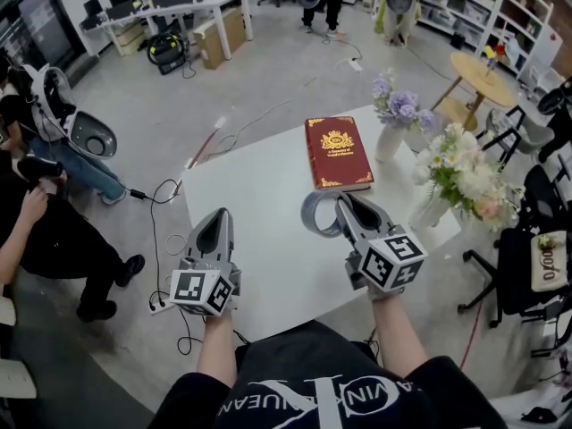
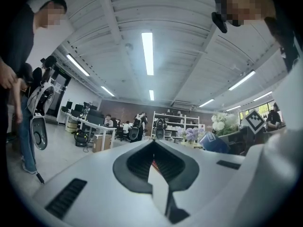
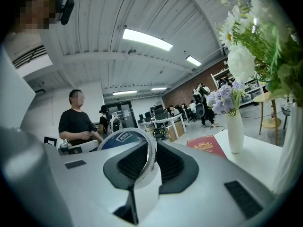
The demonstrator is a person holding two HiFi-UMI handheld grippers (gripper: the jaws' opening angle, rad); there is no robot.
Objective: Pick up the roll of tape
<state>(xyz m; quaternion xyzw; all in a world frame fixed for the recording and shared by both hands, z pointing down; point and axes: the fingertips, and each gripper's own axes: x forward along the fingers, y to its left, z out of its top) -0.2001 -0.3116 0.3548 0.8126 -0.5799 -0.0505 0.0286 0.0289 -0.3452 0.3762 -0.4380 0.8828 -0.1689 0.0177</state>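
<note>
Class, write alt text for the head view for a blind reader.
The right gripper clamps the roll of tape above a white table; the left gripper is shut and empty beside it. A red book and flower vases are beyond.

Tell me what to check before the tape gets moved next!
1. Roll of tape gripped: ok. The right gripper has its jaws pressed on the ring's wall.
2. Left gripper out of the way: ok. Its jaws are together with nothing between them, off to the left of the tape.
3. Red book apart from the tape: ok. It lies flat, further ahead on the table.
4. Flower vases safe: ok for now. They stand upright, but close on the right, so swing gently.
5. Tape lifted off the table: cannot tell.
</note>
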